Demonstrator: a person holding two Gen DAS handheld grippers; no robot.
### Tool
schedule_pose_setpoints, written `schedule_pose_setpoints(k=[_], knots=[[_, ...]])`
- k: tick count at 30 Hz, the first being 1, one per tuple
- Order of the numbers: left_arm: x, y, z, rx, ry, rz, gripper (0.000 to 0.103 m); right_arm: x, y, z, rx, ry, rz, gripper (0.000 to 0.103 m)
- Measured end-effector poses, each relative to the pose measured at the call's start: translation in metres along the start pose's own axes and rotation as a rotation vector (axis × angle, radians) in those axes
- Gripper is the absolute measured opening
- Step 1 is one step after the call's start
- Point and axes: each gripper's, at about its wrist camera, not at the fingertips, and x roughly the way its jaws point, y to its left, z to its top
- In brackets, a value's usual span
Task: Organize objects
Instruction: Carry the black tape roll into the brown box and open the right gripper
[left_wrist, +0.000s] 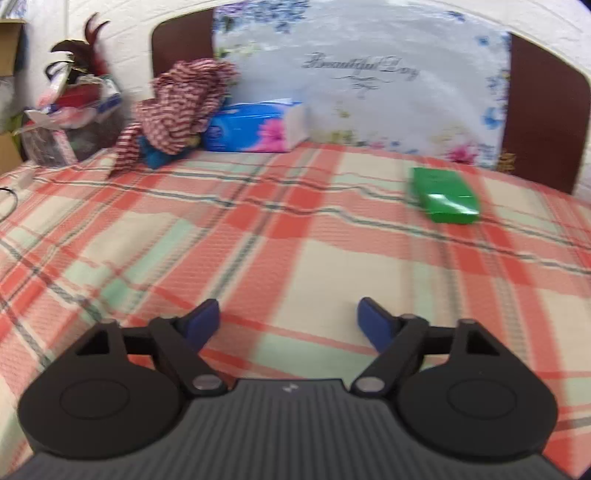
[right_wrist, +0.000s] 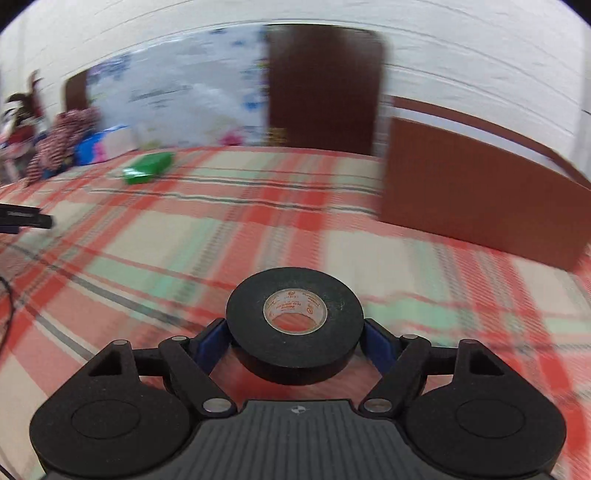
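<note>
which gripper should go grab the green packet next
Left. The left hand-held gripper is open and empty, facing the green packet across the plaid blanket. The right hand-held gripper is already shut on the roll of black tape.

The matte black plastic left gripper (left_wrist: 288, 319) has a ribbed dark grey body bearing a small pale emblem at its front edge, flanked by two round black housings with recessed discs. Angled black link arms, pinned with silver rivets, carry blue finger pads (left_wrist: 201, 321). The matte black plastic right gripper (right_wrist: 295, 341) matches it: ribbed grey centre, round black-and-white emblem, triangular cut-outs in the outer brackets, and blue pads (right_wrist: 212, 341).
</note>
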Motion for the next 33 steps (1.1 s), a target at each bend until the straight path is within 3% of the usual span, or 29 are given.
schedule_pose_setpoints(k=[3, 6, 8, 10, 14, 16, 18, 22, 26, 29, 33], knots=[[-0.025, -0.058, 0.004, 0.059, 0.019, -0.224, 0.074, -0.017, -0.024, -0.014, 0.067, -0.013, -0.014, 0.078], [-0.046, -0.130, 0.006, 0.154, 0.096, -0.469, 0.073, -0.019, -0.021, -0.019, 0.034, -0.015, -0.045, 0.078], [-0.053, -0.176, 0.007, 0.203, 0.184, -0.578, 0.072, -0.018, -0.017, -0.019, 0.014, -0.020, -0.055, 0.078], [-0.060, -0.215, 0.005, 0.264, 0.243, -0.642, 0.068, -0.017, -0.019, -0.020, 0.018, -0.025, -0.052, 0.078], [-0.069, -0.261, -0.002, 0.342, 0.321, -0.701, 0.059, -0.020, -0.021, -0.021, 0.024, -0.035, -0.049, 0.078], [-0.069, -0.276, -0.008, 0.385, 0.344, -0.714, 0.039, -0.018, -0.023, -0.021, 0.027, -0.036, -0.039, 0.078], [-0.066, -0.284, -0.017, 0.411, 0.372, -0.727, 0.031, -0.017, -0.024, -0.021, 0.033, -0.038, -0.028, 0.077], [-0.051, -0.285, -0.026, 0.363, 0.389, -0.730, 0.032, -0.016, -0.023, -0.021, 0.025, -0.044, -0.001, 0.070], [-0.057, -0.290, -0.016, 0.356, 0.356, -0.718, 0.030, -0.022, -0.025, -0.018, 0.054, -0.090, 0.003, 0.069], [-0.068, -0.297, 0.005, 0.364, 0.290, -0.714, 0.030, -0.030, -0.032, -0.010, 0.104, -0.173, 0.010, 0.065], [-0.083, -0.316, 0.048, 0.359, 0.179, -0.753, 0.029, -0.036, -0.040, 0.019, 0.050, -0.327, -0.070, 0.065]])
